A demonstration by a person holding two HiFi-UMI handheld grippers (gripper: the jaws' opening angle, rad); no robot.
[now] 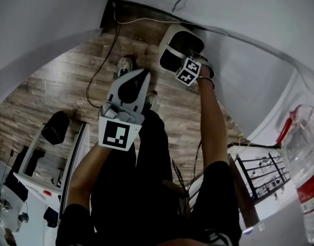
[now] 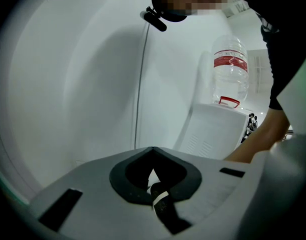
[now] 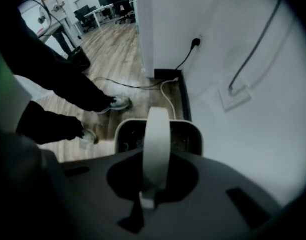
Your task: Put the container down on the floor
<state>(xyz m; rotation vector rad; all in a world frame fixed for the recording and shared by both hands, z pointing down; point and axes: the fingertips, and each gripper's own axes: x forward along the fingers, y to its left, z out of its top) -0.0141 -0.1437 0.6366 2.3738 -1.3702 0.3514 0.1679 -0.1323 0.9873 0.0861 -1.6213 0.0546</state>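
A white container (image 1: 176, 46) with a dark inside and an arched white handle (image 3: 157, 141) is low over the wood floor (image 1: 70, 81), close to the white wall. I cannot tell whether it touches the floor. My right gripper (image 1: 189, 69) is just above it, at the end of an outstretched arm. In the right gripper view the right gripper (image 3: 148, 200) is shut on the handle, with the container's rim (image 3: 193, 129) below. My left gripper (image 1: 140, 80) hangs beside my legs, shut on nothing. In the left gripper view the left gripper (image 2: 154, 184) faces a bare wall.
My shoes (image 1: 125, 65) stand left of the container. Cables (image 1: 102, 60) run over the floor to a wall plug (image 3: 194, 43). A water dispenser bottle (image 2: 230, 69) stands on the right, with a black rack (image 1: 262, 176) near it. Another person (image 3: 53, 9) and office chairs are far off.
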